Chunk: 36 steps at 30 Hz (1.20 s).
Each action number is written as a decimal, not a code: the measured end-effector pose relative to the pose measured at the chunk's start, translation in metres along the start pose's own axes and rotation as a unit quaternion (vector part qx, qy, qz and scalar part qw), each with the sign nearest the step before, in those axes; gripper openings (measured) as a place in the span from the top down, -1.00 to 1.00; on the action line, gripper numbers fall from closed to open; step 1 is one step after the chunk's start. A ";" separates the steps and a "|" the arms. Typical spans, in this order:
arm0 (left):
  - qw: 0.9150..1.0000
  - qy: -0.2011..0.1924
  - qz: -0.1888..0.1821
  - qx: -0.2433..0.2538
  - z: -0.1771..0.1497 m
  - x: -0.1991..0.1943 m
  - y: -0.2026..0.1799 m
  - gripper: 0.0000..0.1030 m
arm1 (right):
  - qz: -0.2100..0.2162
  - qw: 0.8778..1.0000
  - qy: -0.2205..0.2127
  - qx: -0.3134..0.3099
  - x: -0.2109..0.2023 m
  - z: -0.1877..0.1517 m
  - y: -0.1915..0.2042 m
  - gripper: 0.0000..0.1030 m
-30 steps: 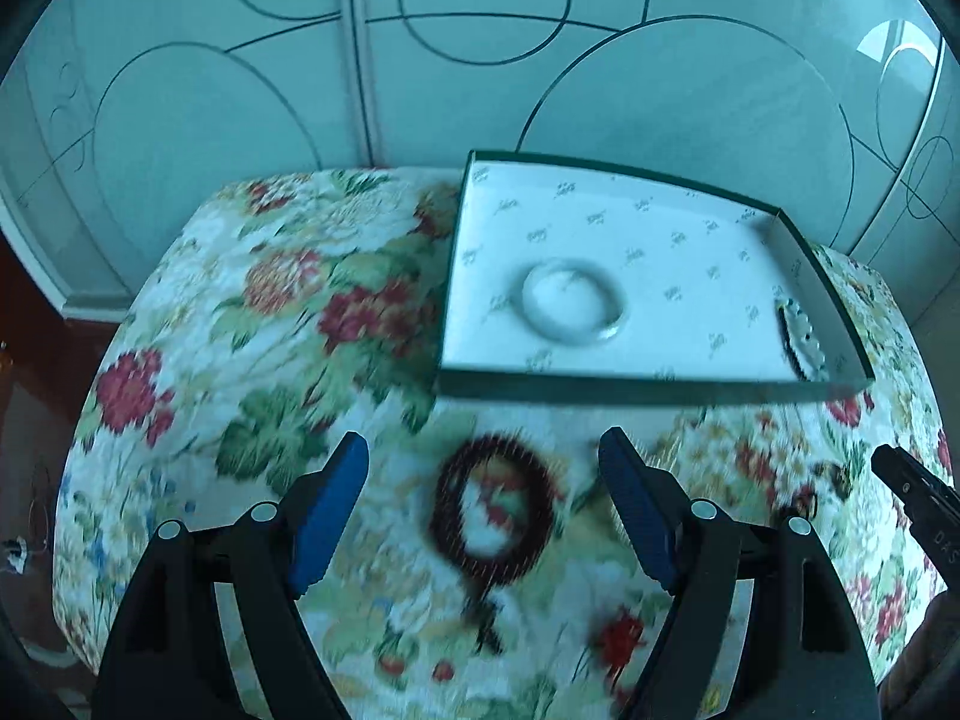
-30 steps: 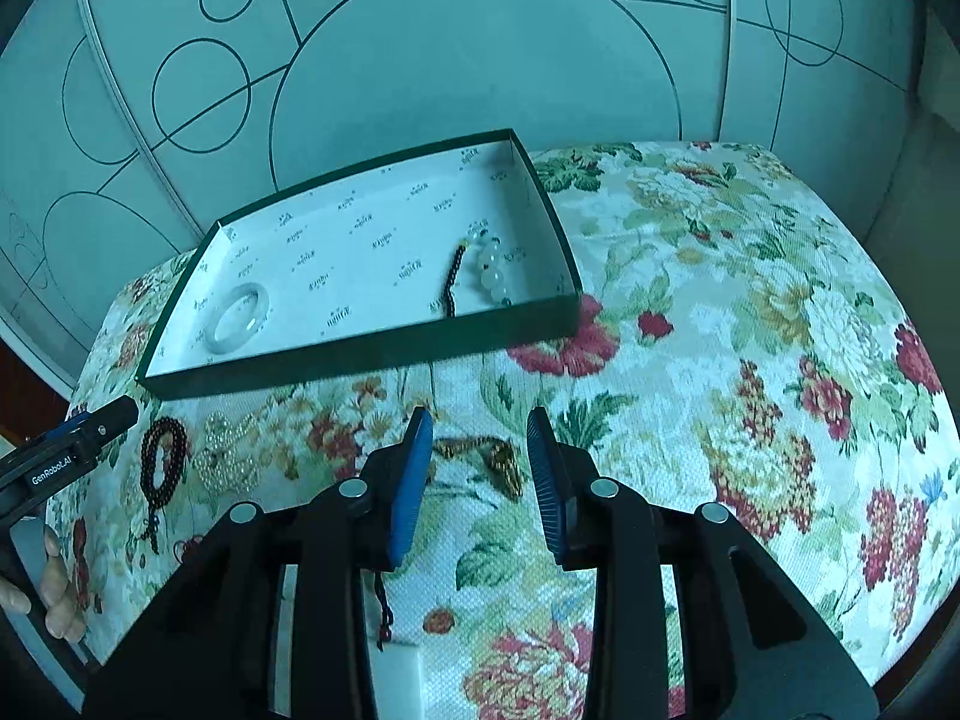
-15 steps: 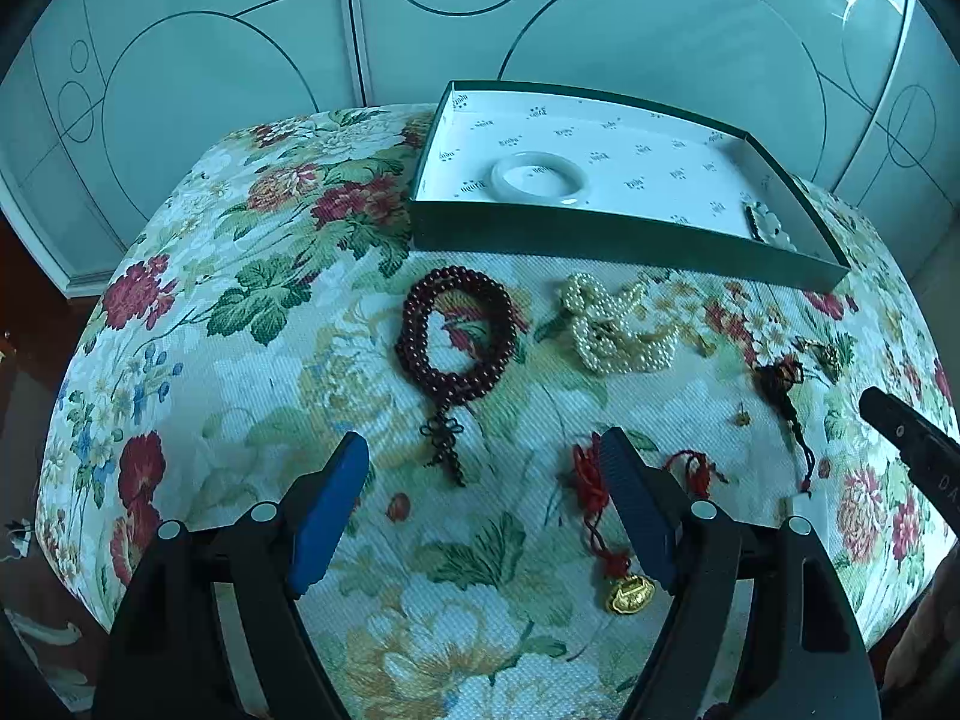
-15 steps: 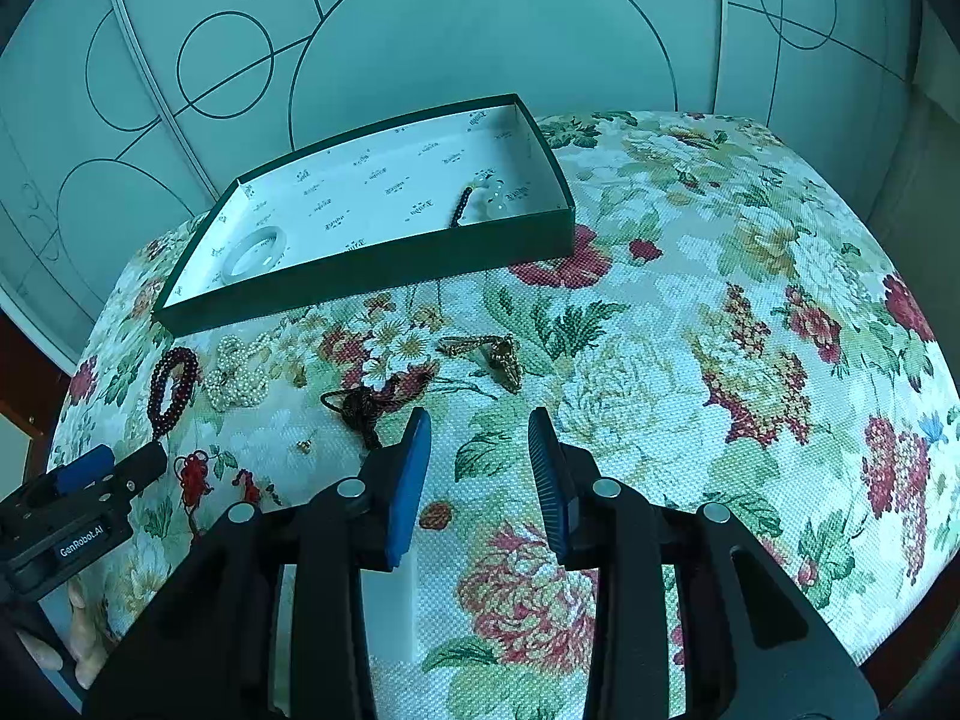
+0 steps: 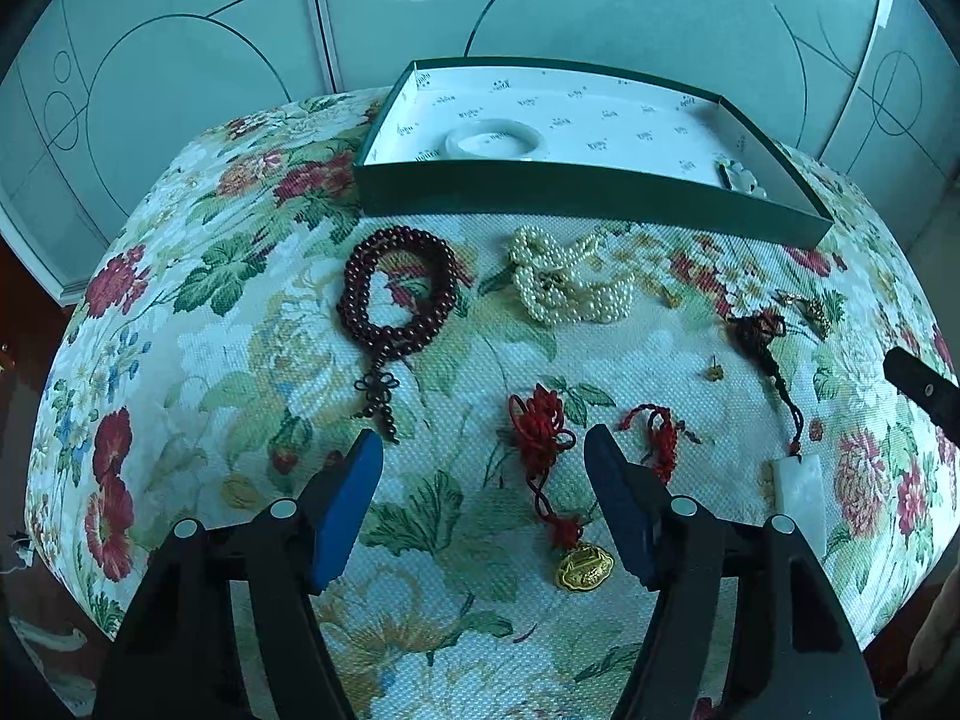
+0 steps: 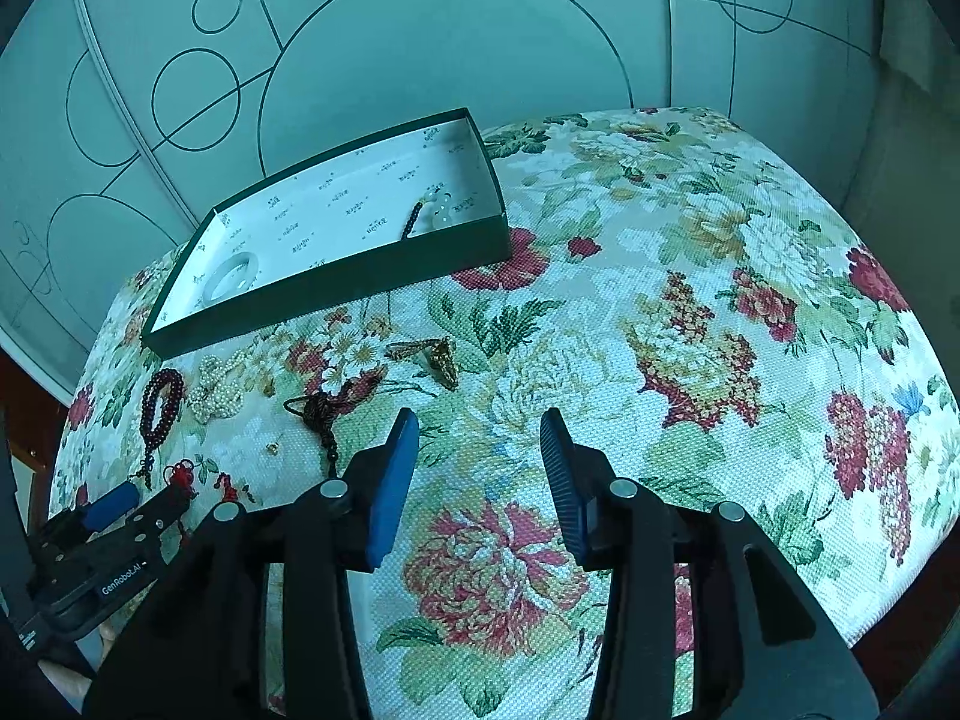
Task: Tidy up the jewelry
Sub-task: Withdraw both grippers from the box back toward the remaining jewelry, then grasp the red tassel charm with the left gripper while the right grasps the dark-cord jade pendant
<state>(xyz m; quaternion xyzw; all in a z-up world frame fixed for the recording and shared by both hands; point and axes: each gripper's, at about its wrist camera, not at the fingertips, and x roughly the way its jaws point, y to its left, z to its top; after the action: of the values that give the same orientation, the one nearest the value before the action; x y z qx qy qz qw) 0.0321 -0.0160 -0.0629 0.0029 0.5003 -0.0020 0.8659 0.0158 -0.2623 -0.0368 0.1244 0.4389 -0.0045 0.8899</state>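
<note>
The left gripper hangs released above a red knotted cord with a gold charm on the floral-clothed table. The right gripper is likewise released and empty. Beyond lie dark red beads, a pearl strand and the green box holding a white bangle.

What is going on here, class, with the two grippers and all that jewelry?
A person is sorting jewelry into a green box on a floral cloth. The box already holds a white bangle and a pale pendant. Dark beads, pearls, red cords and other pieces lie loose in front. The left gripper and right gripper are both open, holding nothing.
</note>
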 end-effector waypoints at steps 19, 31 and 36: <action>1.000 -0.006 -0.005 0.014 0.002 0.004 0.011 0.71 | 0.010 1.000 0.014 -0.008 0.007 -0.003 0.010 0.19; 1.000 -0.011 -0.001 0.000 0.012 0.008 0.028 0.75 | 0.039 0.996 0.041 -0.068 0.032 -0.002 0.061 0.18; 1.000 -0.013 -0.001 0.004 0.015 0.011 0.028 0.75 | 0.035 0.994 0.056 -0.083 0.046 -0.001 0.072 0.18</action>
<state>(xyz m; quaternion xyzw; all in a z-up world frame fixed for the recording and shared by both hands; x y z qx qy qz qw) 0.0506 0.0120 -0.0646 0.0057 0.4887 -0.0049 0.8724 0.0516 -0.1878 -0.0579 0.0658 0.4823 0.0705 0.8707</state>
